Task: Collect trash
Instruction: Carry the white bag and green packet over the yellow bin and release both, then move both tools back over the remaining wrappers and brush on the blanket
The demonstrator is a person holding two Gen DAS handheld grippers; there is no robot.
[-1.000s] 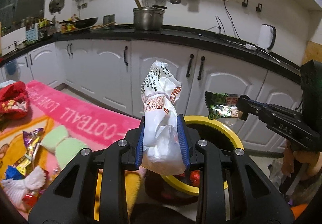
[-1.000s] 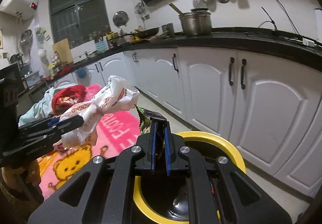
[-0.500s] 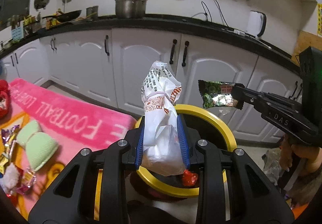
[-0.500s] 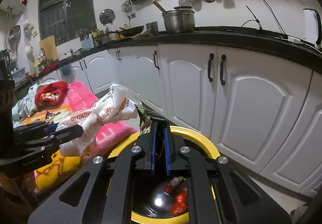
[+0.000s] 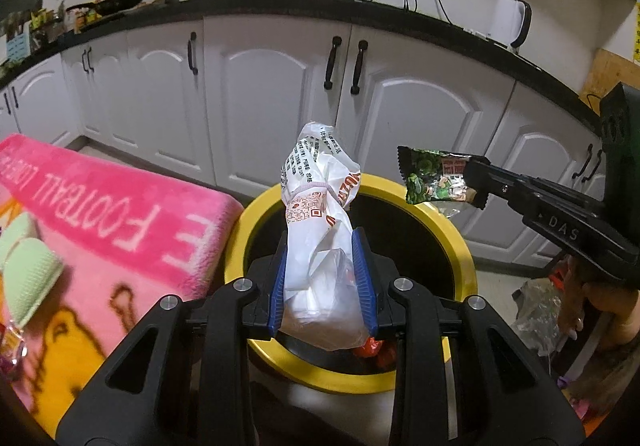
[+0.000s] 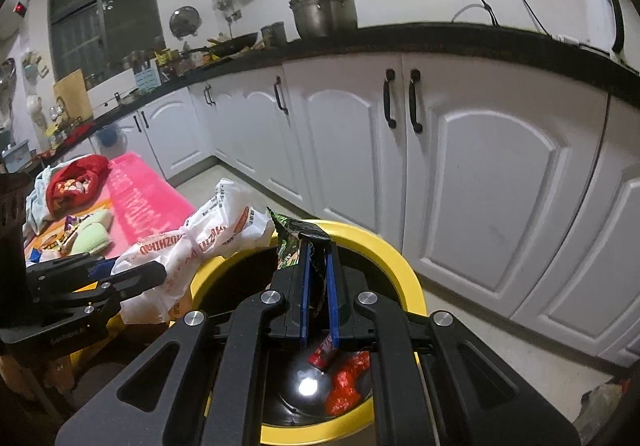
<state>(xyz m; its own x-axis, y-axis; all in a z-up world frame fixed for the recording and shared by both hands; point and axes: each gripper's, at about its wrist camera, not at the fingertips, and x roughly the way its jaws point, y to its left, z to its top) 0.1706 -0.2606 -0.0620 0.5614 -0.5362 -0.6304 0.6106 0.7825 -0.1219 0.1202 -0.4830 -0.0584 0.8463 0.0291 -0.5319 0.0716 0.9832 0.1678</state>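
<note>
L tongs (image 5: 323, 278) clamp white bag (image 5: 320, 238), R tongs (image 6: 318, 286) pinch green wrapper (image 6: 289, 246), both over bin (image 5: 460, 246).

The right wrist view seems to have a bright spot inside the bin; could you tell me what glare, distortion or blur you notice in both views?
Right wrist view: a white glare spot sits on the glossy black liner of the yellow-rimmed round bin, beside red wrappers; the black countertop bows from fisheye distortion. Left wrist view: the countertop arches likewise, corners are vignetted black, and the white printed plastic bag is sharp.
</note>
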